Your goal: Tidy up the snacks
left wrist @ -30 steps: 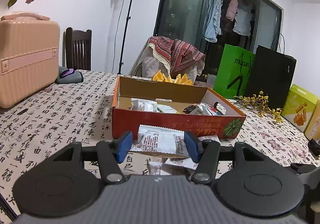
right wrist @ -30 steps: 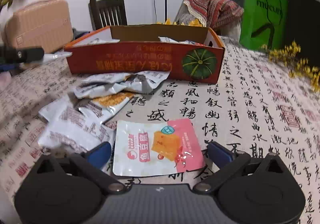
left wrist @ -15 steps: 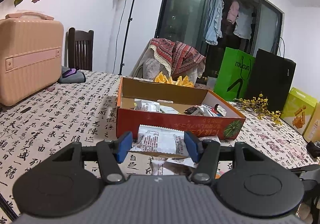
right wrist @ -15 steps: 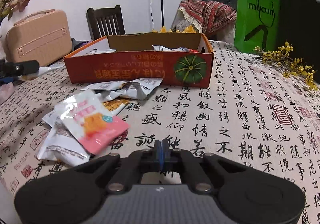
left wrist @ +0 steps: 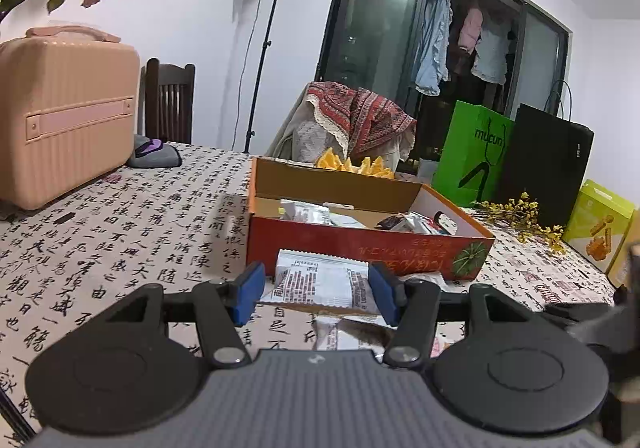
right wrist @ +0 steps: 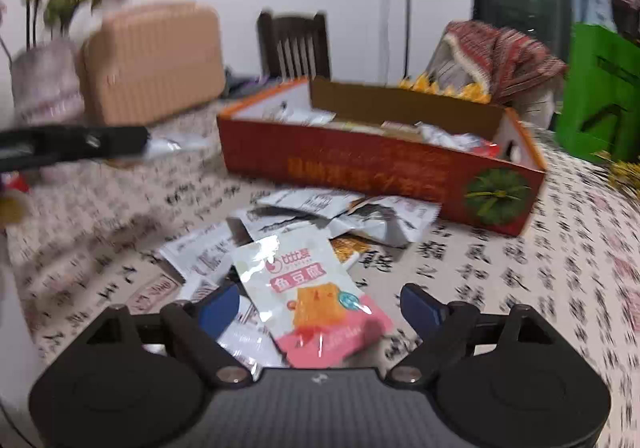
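Note:
My left gripper (left wrist: 317, 293) is shut on a white snack packet (left wrist: 322, 279) with black print and holds it above the table, just short of the orange cardboard box (left wrist: 360, 244). The box holds several snack packets. My right gripper (right wrist: 319, 305) is open over a pink and white snack packet (right wrist: 310, 294) that lies on a pile of loose packets (right wrist: 320, 216) in front of the box (right wrist: 376, 168). The left gripper (right wrist: 72, 142) with its packet shows blurred at the left of the right wrist view.
A pink suitcase (left wrist: 60, 116) stands at the table's left, with a vase of flowers (right wrist: 44, 80) beside it. A green bag (left wrist: 472, 152), a black bag (left wrist: 548, 160), yellow sprigs (left wrist: 520, 214) and a yellow-green box (left wrist: 600, 228) stand to the right. Chairs stand behind the table.
My right gripper shut half a second ago and has opened again; it swung left over the pink packet. My left gripper kept its packet and moved slightly.

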Demonstrator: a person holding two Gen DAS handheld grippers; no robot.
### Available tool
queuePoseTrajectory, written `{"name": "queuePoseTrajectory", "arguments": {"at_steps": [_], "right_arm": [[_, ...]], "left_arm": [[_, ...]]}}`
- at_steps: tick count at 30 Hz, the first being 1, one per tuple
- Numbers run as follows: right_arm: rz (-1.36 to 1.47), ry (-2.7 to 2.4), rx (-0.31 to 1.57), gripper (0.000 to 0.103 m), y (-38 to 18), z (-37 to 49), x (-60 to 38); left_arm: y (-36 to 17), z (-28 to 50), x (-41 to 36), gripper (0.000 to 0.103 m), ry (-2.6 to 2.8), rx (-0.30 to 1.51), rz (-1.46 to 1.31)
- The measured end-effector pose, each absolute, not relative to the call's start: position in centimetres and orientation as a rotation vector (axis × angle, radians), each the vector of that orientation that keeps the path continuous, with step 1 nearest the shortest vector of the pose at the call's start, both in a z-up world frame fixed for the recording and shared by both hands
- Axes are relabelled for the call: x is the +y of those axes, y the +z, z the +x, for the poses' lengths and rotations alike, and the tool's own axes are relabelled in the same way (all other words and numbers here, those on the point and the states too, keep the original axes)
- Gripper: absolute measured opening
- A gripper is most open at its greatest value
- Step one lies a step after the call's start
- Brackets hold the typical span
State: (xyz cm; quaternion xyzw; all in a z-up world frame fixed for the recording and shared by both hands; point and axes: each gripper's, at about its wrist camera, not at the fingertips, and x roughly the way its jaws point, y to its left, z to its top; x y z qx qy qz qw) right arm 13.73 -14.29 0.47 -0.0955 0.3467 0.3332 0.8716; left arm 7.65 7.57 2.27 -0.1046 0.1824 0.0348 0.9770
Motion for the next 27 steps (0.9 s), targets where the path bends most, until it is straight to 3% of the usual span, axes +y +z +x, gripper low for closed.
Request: {"name": "queuePoseTrajectory", "arguments": {"at_steps": [4, 6, 13, 27], "right_arm": [[-0.192, 0.704, 0.776, 0.083, -0.7, 16.3, -12.9], [-0.174, 0.699, 0.765, 0.067, -1.1, 16.6, -13.1], [-0.064, 0.681, 0.758, 0.066, -0.7, 15.9, -15.7], [0.002, 0.624, 0.563, 0.066, 4.2, 15.5, -19.5]], "left_arm": [[2.2, 7.1, 8.6, 0.059, 0.090, 0.360, -0.230], [2.2, 6.9, 9.1, 0.059, 0.099, 0.355, -0.236], [2.3, 7.3, 9.7, 0.059, 0.095, 0.348, -0.247], [4.5, 9.8, 7.1, 0.059, 0.053, 0.317, -0.195]]}}
